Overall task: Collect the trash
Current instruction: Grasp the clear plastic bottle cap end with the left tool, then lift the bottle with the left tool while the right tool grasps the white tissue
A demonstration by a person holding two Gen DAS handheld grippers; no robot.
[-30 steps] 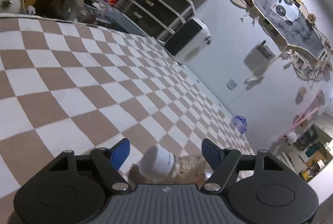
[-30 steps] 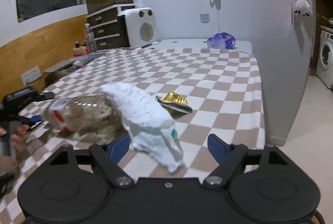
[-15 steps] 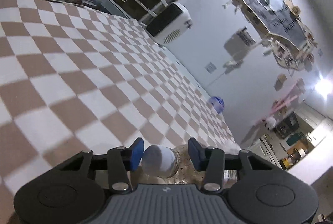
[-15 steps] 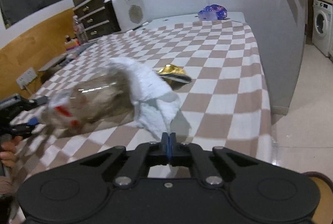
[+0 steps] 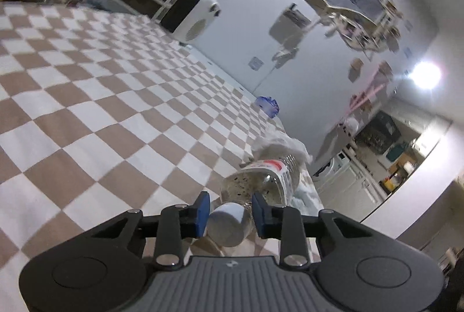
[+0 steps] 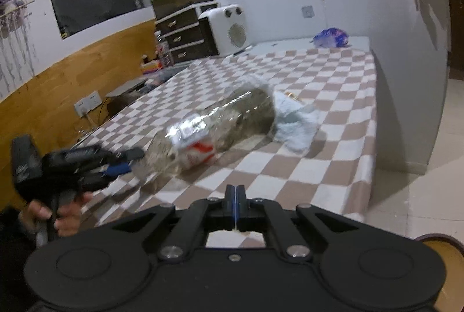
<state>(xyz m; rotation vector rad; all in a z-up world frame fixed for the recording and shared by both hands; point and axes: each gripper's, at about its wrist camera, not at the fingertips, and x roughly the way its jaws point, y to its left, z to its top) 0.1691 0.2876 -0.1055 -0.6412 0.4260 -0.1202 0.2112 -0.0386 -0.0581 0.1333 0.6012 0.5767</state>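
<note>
Left claw (image 5: 229,210) is clamped on the bottle (image 5: 261,181) by its neck, low in the frame. Right claw (image 6: 235,198) is pressed together on nothing. White tissue (image 6: 295,126) lies mid-frame on the bed (image 6: 333,85). Next, probably carry the bottle to a bin.

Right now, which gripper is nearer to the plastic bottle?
Left. The left gripper has its fingers closed around the neck of the plastic bottle. The right gripper is shut and apart from it, toward the bed edge.
</note>
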